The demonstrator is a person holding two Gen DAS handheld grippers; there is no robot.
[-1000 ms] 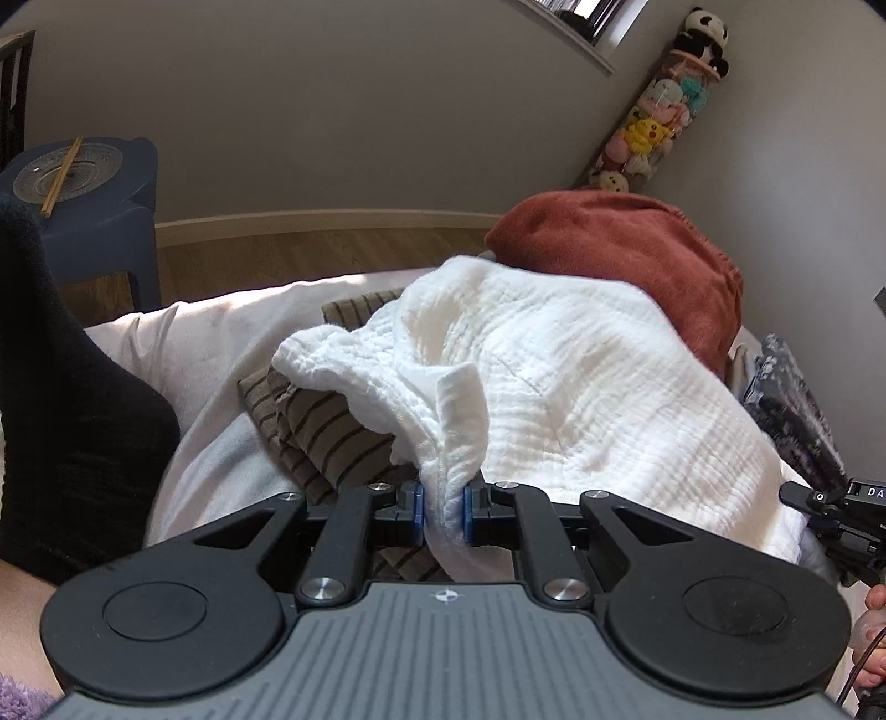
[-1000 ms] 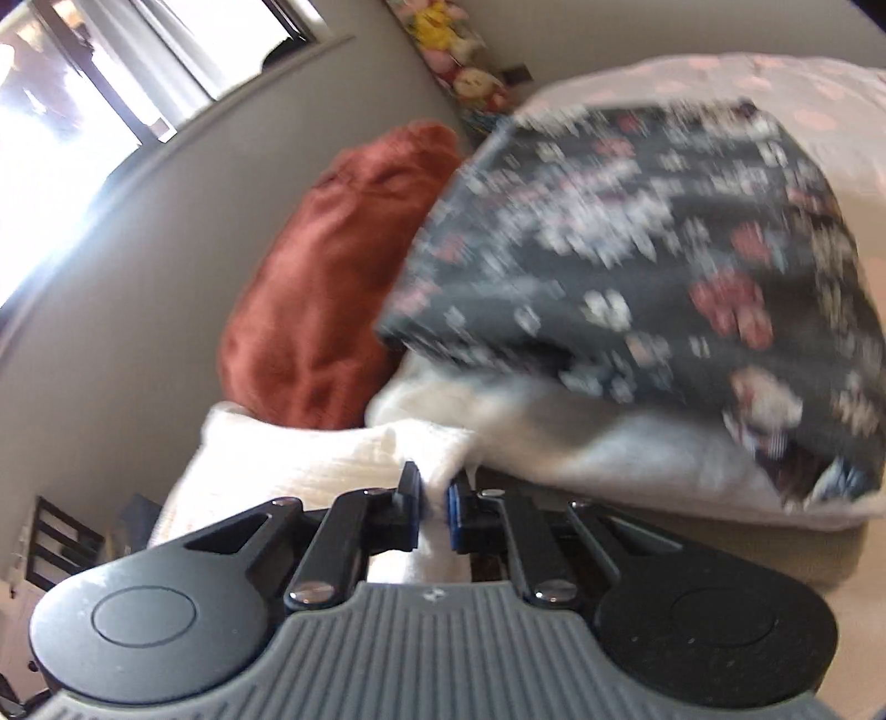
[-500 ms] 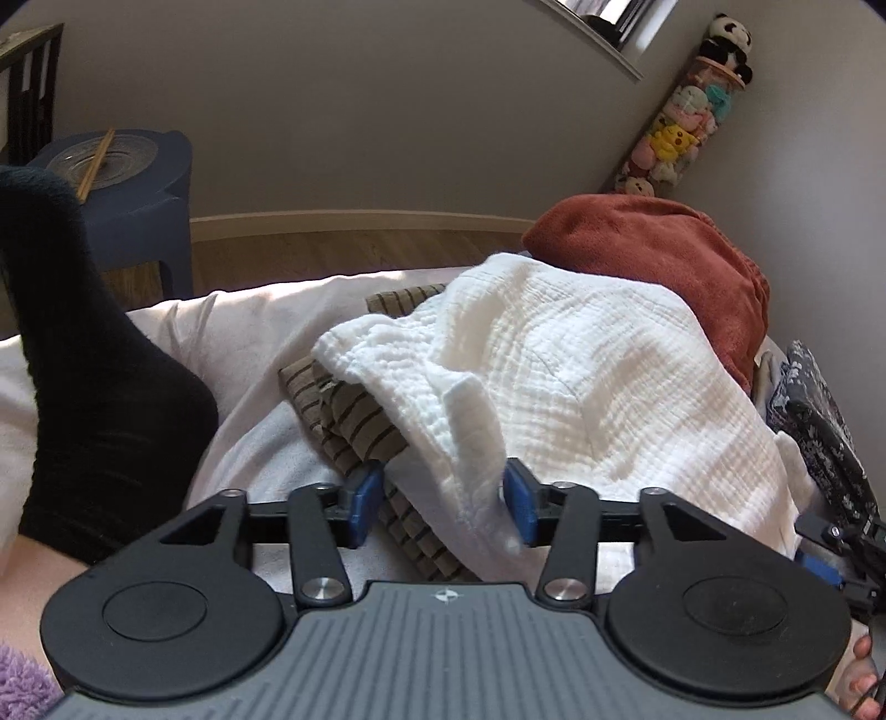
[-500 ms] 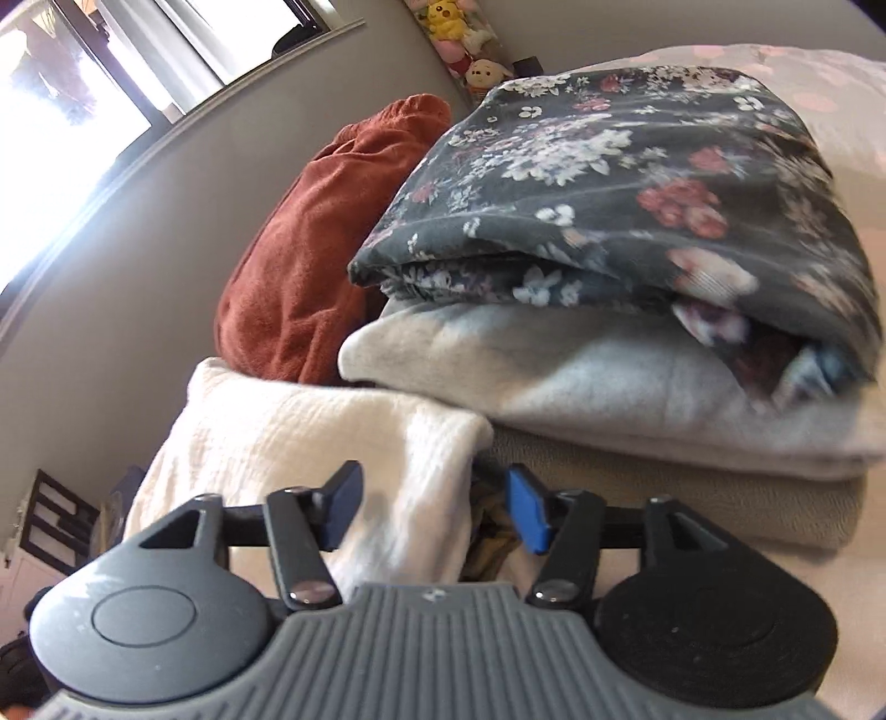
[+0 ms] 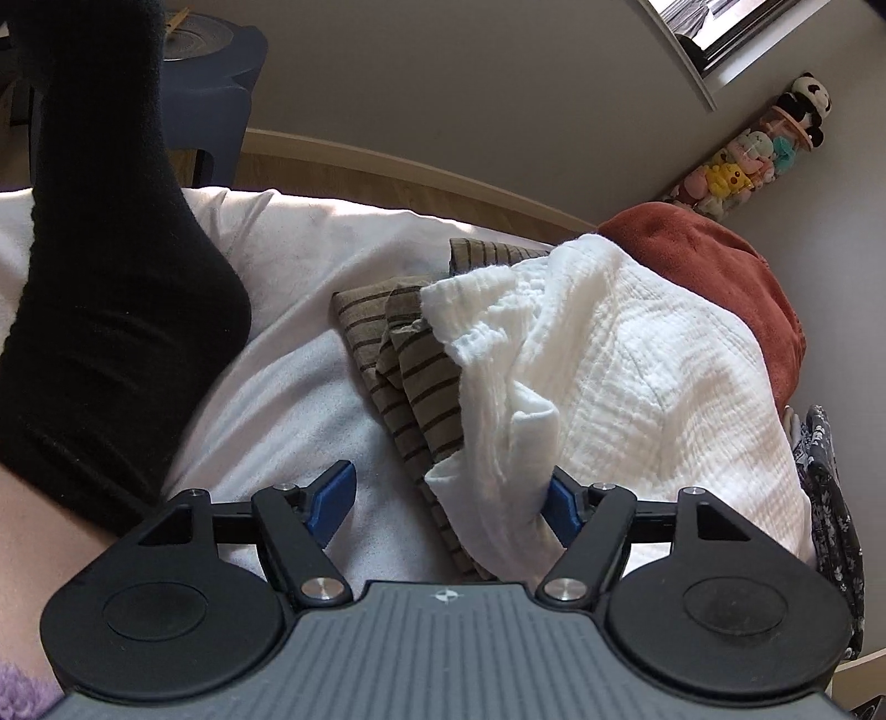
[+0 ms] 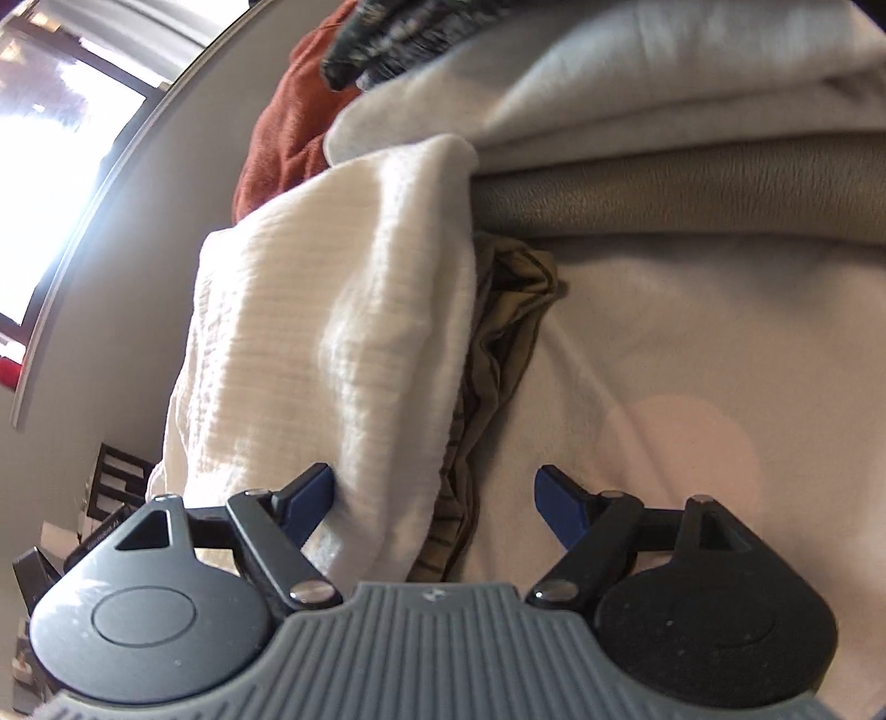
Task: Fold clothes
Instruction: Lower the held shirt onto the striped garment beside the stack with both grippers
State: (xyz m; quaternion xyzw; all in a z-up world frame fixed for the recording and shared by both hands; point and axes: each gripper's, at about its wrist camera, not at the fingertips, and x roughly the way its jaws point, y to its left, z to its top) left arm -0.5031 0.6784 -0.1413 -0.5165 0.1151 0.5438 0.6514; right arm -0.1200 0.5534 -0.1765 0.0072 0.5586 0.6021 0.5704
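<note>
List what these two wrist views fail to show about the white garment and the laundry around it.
- White garment: its near hem, left wrist view, is hidden behind the left tool; what kind of garment it is stays unclear.
- Striped brown garment: mostly buried under the white one in both views.
- Floral fabric: right wrist view, blurred and cut off by the top edge.
- Folded stack: cut off by the right edge.
- Right tool: open, nothing hidden between its fingers.

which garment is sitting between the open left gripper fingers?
The white crinkled garment: its lower edge sits in the open left gripper. The brown striped one lies partly underneath it, and the rust one behind.
</note>
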